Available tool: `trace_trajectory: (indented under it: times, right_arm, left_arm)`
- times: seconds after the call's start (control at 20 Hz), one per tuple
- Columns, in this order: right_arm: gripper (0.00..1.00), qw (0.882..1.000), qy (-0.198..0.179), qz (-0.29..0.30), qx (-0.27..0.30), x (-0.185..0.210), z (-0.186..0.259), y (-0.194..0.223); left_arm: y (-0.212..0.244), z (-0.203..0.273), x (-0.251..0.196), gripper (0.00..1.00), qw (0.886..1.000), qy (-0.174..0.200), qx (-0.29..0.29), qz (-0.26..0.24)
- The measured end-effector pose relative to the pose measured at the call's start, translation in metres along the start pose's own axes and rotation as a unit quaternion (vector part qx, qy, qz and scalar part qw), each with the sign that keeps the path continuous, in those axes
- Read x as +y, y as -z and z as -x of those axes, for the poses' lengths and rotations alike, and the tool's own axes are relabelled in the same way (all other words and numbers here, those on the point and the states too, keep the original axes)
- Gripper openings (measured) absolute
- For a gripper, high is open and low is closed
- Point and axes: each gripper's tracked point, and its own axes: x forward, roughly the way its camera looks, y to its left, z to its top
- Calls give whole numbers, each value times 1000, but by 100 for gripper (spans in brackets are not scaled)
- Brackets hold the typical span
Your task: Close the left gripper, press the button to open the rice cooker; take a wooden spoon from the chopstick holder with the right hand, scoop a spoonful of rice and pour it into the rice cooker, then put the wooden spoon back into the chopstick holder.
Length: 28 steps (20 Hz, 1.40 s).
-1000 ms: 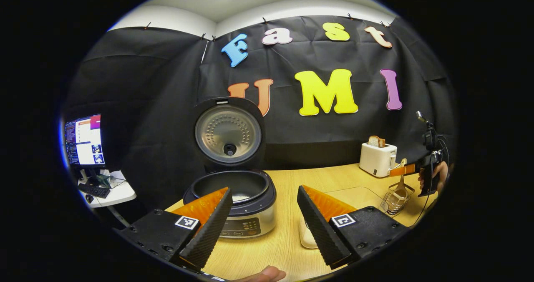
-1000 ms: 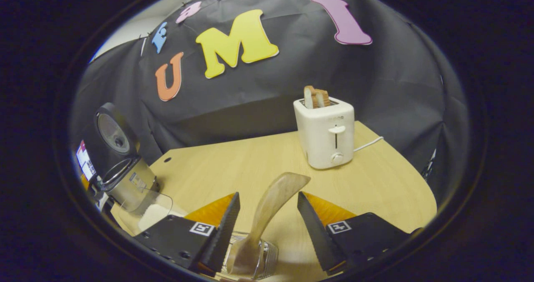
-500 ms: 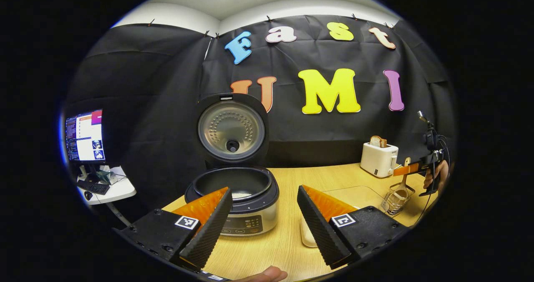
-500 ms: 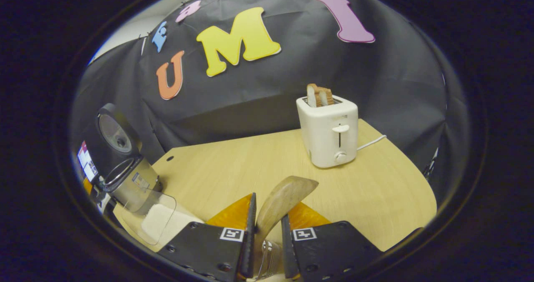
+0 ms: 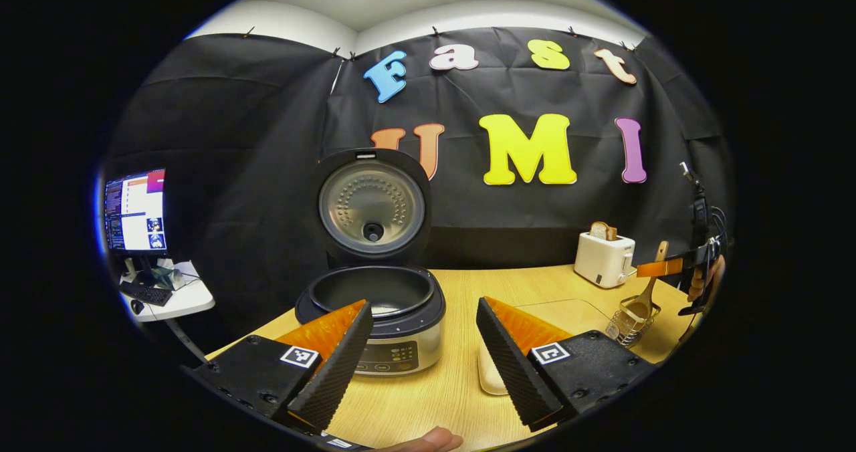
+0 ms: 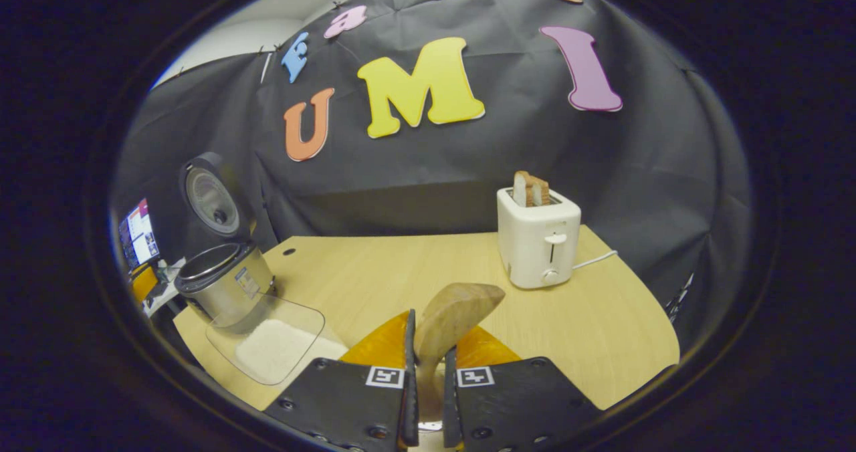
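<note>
At the bottom centre of the right gripper view, the right gripper (image 6: 426,378) pinches the wooden spoon (image 6: 449,318) by its handle. The left gripper (image 5: 421,345) is spread wide before the open rice cooker (image 5: 371,305), centre-left; the chopstick holder (image 5: 630,321) sits at right.

Black cloth (image 5: 234,138) hangs as the booth's wall behind a pale wooden desk (image 6: 414,271). Above the cloth, a white wall (image 5: 281,27) meets a light ceiling. A lit monitor (image 5: 135,210) stands on a small white side table (image 5: 175,299).

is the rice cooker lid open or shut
Open: the rice cooker lid stands upright behind the pot, its inner plate showing.
</note>
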Motion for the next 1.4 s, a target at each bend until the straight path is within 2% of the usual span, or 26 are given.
trace_trajectory:
  times: [0.05,0.3,0.65,1.1,1.4]
  right_arm:
    - [12,1000,3,5,-4,2,3,-4]
    - [13,999,26,4,-43,8,23,-30]
    - [13,994,51,25,-89,25,48,-67]
    - [12,991,-5,45,-122,113,53,-98]
    - [13,994,-49,36,-95,183,18,-72]
  left_arm:
    - [2,1,1,99,1000,1,1,4]
    - [11,1,6,99,1000,5,7,18]
    - [13,1,7,99,1000,11,4,13]
    - [18,-1,3,99,1000,18,5,17]
    - [24,-3,14,100,1000,11,10,28]
